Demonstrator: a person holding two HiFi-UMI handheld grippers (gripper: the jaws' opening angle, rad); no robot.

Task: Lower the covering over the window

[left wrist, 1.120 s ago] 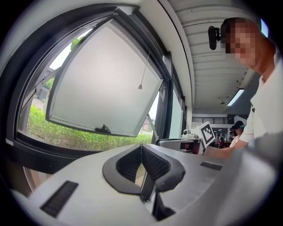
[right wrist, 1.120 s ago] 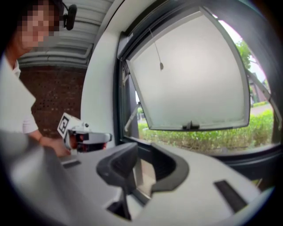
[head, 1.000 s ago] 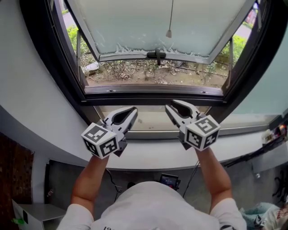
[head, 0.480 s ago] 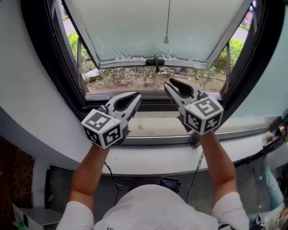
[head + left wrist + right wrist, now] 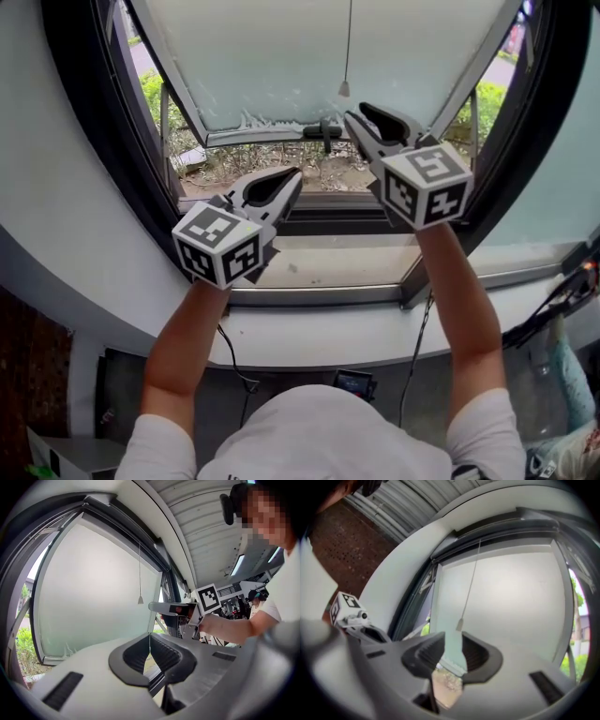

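A thin pull cord with a small bell-shaped weight (image 5: 344,89) hangs in front of the frosted window pane (image 5: 281,56). My right gripper (image 5: 361,114) is raised just below and right of that weight, jaws apart with nothing between them. In the right gripper view the weight (image 5: 460,624) hangs just above the gap of the right gripper (image 5: 453,639), not touching it. My left gripper (image 5: 292,176) sits lower, over the dark bottom frame, shut and empty; its tips meet (image 5: 150,637). The left gripper view shows the cord weight (image 5: 140,600) and the right gripper (image 5: 157,606) beyond.
The frosted sash is tilted outward, with a black handle (image 5: 323,127) on its lower edge. Shrubs and bare ground (image 5: 234,159) show below it. A dark window frame (image 5: 94,112) surrounds the opening and a pale sill (image 5: 328,267) lies beneath. Cables (image 5: 562,300) hang at the right.
Both grippers have risen from the sill toward the window. The right one climbed further, up to just under the cord weight. Neither gripper's jaws have moved.
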